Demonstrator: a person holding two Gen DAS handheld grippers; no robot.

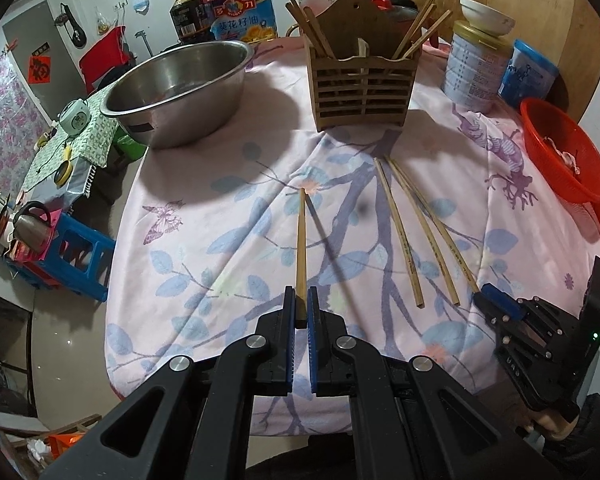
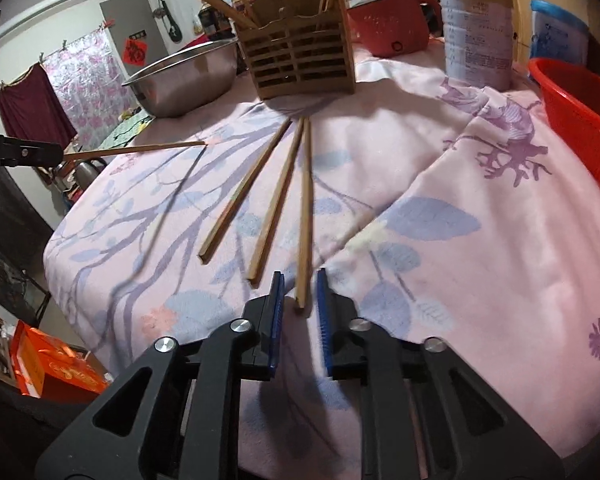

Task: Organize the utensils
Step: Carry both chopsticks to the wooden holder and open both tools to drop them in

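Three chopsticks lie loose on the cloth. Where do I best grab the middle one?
Probably grip the middle chopstick at its thick near end, coming from the near side along its length. It lies flat, and the three fan apart there but crowd together by the holder.

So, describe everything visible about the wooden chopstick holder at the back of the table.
The wooden chopstick holder is a light brown box with a slatted front and a taller, curved back panel pierced by a hanging hole. A divider splits it into two compartments, and each has several chopsticks leaning out at angles. It stands upright on the pink floral cloth, apart from the steel basin on one side and the tin can on the other. Neither gripper touches it.
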